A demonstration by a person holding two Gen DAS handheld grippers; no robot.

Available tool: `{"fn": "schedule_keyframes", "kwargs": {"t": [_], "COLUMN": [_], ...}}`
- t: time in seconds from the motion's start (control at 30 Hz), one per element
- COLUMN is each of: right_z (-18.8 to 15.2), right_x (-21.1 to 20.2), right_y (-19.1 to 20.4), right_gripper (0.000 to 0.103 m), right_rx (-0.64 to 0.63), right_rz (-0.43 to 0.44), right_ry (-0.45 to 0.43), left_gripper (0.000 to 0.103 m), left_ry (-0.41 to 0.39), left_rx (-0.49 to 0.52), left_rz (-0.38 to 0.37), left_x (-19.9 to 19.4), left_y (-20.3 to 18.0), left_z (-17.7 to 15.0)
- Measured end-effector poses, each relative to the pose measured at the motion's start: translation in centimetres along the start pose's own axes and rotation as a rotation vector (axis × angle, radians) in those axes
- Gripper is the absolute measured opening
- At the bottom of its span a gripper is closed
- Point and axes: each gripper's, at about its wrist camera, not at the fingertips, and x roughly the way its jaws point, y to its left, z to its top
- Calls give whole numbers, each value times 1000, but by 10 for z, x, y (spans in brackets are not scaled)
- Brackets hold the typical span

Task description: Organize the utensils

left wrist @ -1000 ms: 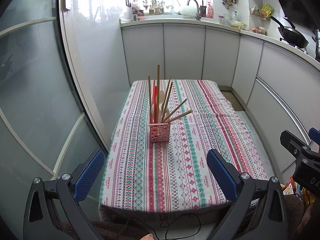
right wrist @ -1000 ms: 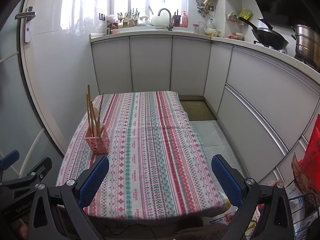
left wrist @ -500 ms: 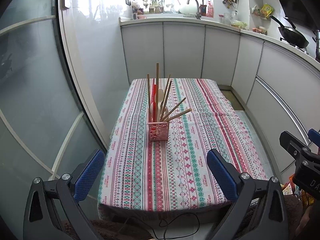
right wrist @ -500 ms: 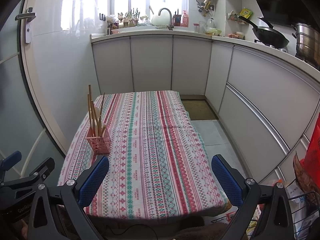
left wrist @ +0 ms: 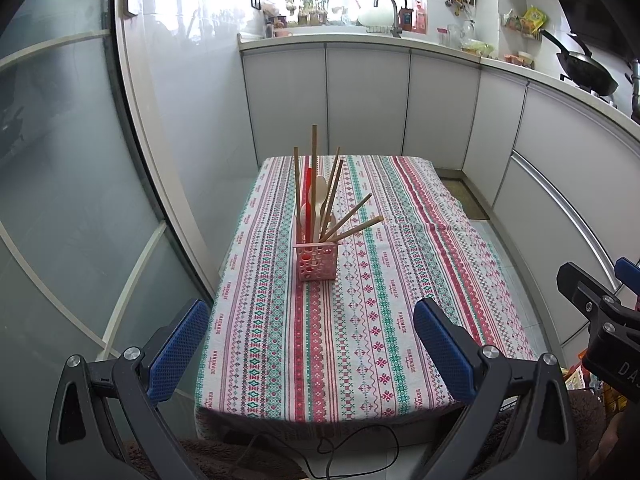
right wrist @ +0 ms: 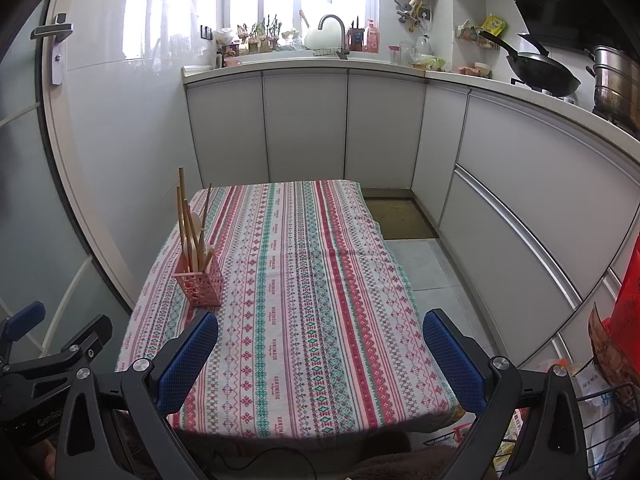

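Utensil holder [left wrist: 316,261] near tablecloth's [left wrist: 372,320] left edge, grippers apart.

L hand-held gripper [left wrist: 308,338] wide, empty, R hand-held gripper [right wrist: 320,348] same

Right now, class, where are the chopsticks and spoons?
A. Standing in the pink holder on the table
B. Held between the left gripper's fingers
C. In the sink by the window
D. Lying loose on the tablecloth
A: the chopsticks and spoons stand in the pink holder on the table, while both grippers' fingers are spread and hold nothing.
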Motion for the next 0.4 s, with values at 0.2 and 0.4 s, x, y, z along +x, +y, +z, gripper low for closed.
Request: {"fn": "schedule_keyframes", "kwargs": {"t": [0.2,0.4], "right_z": [0,-1], "right_x": [0,13], "right_y": [1,1], "right_gripper": [103,103], "right_rx": [-1,1], "right_rz": [-1,8], "right_ry": [3,16], "left_gripper": [103,103], "left_ry": [3,25], "left_rx": [3,28], "left_rz": [-1,-52], "left_x": [1,21], "left_y": [-1,5], "left_z": [0,1]}}
